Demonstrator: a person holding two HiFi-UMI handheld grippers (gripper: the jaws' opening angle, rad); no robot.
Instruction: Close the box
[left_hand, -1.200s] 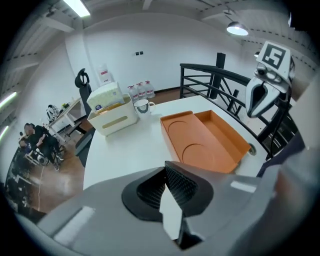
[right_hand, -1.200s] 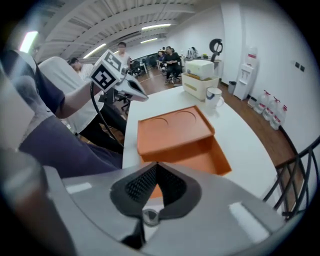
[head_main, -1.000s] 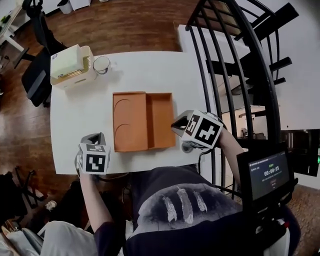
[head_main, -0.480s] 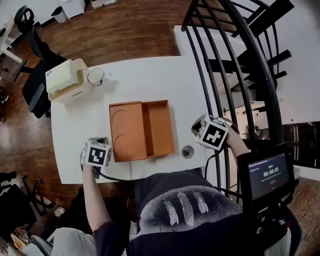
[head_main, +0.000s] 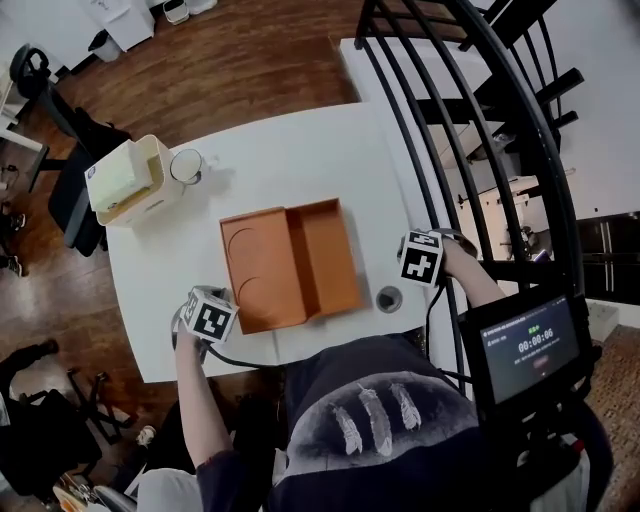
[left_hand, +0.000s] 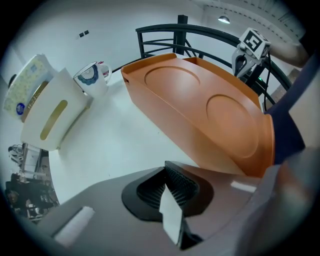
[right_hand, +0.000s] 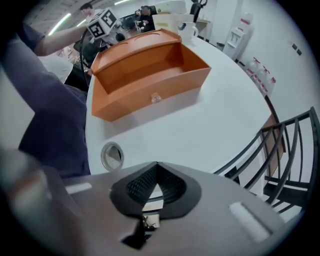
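Observation:
An orange box lies open on the white table (head_main: 280, 160). Its lid (head_main: 255, 268), pressed with two round shapes, is folded out flat to the left of the empty tray (head_main: 328, 255). My left gripper (head_main: 205, 302) is at the lid's near left corner, shut and holding nothing. In the left gripper view, the lid (left_hand: 200, 110) rises just ahead of the left gripper (left_hand: 167, 172). My right gripper (head_main: 410, 252) is shut and empty near the table's right edge, well apart from the tray. The right gripper view looks from the right gripper (right_hand: 156, 170) across bare table to the tray wall (right_hand: 150, 95).
A cream tissue holder (head_main: 125, 180) and a mug (head_main: 187, 165) stand at the far left corner. A round cable grommet (head_main: 389, 298) sits in the table near the right gripper. A black stair railing (head_main: 470, 150) runs close along the table's right side.
My right gripper has drawn back to the right, away from the tray toward the table edge. The left gripper has stayed by the lid's near corner. The box is still open.

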